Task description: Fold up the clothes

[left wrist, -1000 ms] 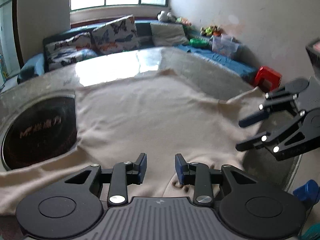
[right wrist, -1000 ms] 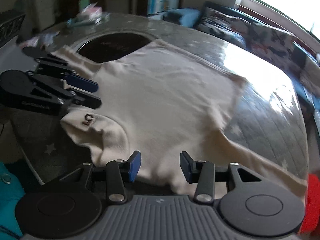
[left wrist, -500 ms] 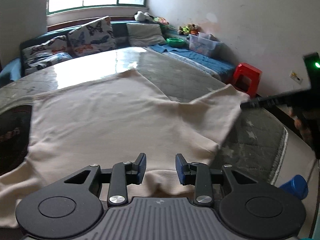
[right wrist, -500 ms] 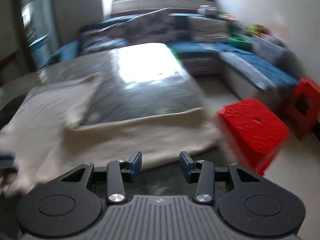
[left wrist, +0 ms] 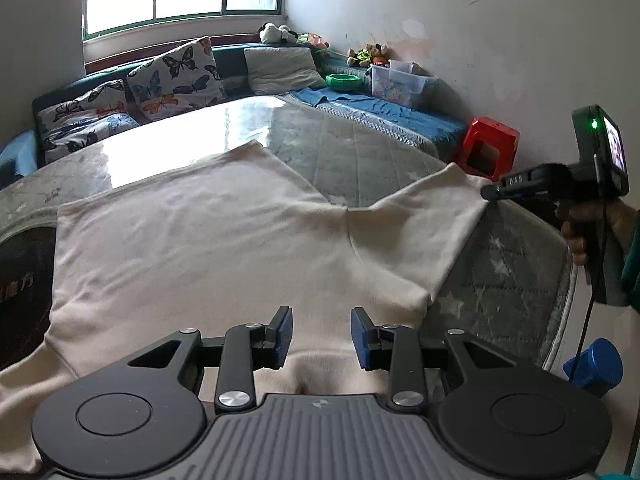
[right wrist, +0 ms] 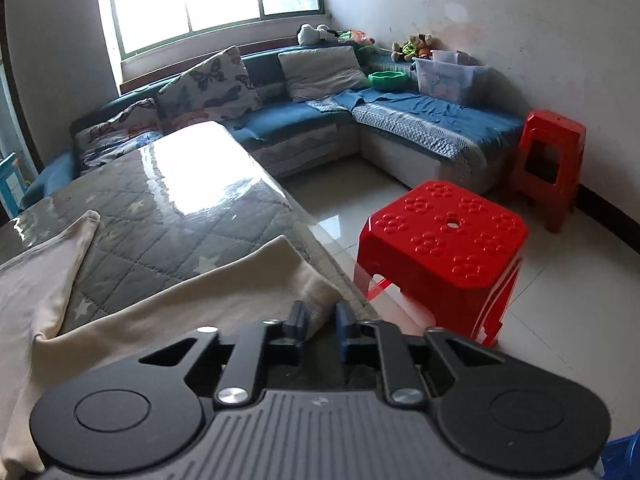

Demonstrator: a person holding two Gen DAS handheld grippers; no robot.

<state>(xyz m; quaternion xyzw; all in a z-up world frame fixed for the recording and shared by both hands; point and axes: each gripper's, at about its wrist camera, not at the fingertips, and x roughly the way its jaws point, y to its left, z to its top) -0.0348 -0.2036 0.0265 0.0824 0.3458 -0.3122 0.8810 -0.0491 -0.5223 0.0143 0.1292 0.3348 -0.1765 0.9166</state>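
Cream shirt [left wrist: 208, 248] lies flat across the bench [left wrist: 360, 160], filling mid-frame. Left gripper [left wrist: 321, 338] hangs wide open w/ nothing in it, over the collar at bottom centre. Right gripper [right wrist: 320, 322], nearly closed, pinches the sleeve tip [right wrist: 316, 292] at the bench edge, near a red stool [right wrist: 444, 248].

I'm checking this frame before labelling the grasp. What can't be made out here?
- Left wrist view: the cream shirt's collar, hidden behind the left gripper.
- Left wrist view: the left sleeve end, cut off by the edge.
- Right wrist view: whether the right gripper pinches the sleeve cuff; its fingers block the contact.
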